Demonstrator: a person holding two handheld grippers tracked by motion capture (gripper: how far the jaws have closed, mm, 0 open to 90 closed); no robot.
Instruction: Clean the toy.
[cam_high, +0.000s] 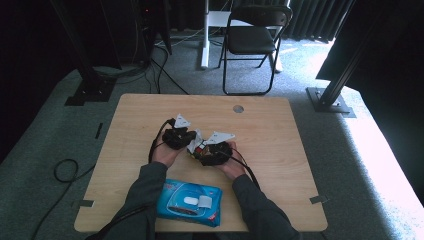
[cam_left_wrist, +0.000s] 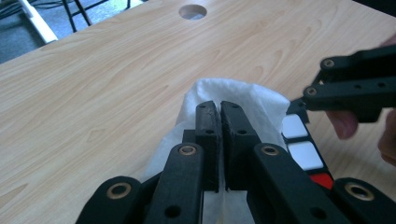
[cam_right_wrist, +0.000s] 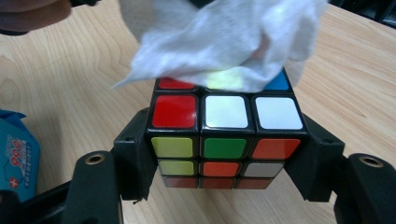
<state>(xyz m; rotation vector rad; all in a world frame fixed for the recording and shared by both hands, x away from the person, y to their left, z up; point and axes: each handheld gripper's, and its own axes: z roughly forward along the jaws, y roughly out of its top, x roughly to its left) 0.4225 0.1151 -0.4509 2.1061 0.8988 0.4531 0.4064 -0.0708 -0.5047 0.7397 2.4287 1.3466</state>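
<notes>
Wiping of a puzzle cube (cam_right_wrist: 224, 135) with a white wet wipe (cam_right_wrist: 224, 42), shown mid-task as judged from the views. The wipe is already out of the blue wipe pack (cam_high: 189, 201), which lies at the lower centre of the high view between the person's forearms, and it rests draped on the rear row of the cube's top face; the front row of that face and the near side face lie uncovered and, by this reading, remain to be wiped. The right tongs (cam_right_wrist: 224, 154) are clamped on the cube, one jaw against each side, holding it just above the counter (cam_high: 280, 130) at the centre of the high view. The left tongs (cam_left_wrist: 219, 135) are closed together on a fold of the wipe, which bulges beyond their tips toward the cube at the right of the left gripper view. Both hands meet at mid-counter, left hand (cam_high: 165, 152) and right hand (cam_high: 231, 165) palm-inward, tongs tips converging.
</notes>
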